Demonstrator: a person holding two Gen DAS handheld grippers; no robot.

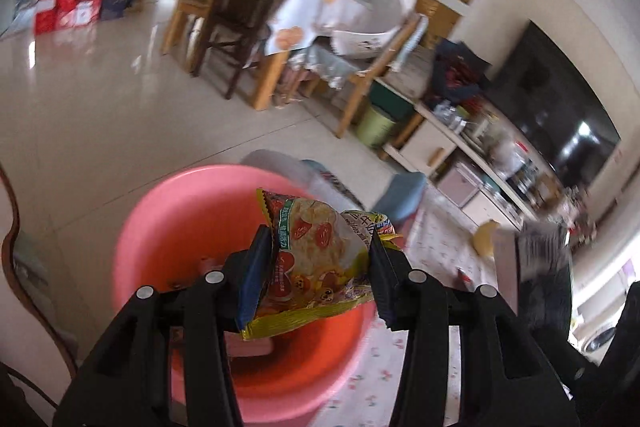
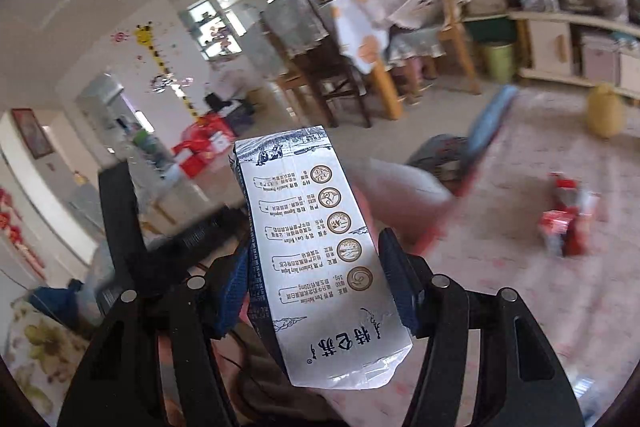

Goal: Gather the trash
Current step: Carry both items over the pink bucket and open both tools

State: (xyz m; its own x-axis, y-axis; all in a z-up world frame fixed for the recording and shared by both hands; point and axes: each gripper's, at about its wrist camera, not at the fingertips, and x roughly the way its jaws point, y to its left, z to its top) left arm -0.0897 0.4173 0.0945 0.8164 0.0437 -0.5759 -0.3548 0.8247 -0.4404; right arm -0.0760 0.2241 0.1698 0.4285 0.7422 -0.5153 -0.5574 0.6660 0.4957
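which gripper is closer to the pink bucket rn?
Left. The left gripper, shut on the snack bag, hangs right over the pink bucket. The right gripper holds the milk carton off to the bucket's side.

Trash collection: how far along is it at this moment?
Midway. The left gripper holds a snack wrapper above the pink bucket, not yet dropped. The right gripper grips a milk carton. Red packaging lies on the mat uncollected.
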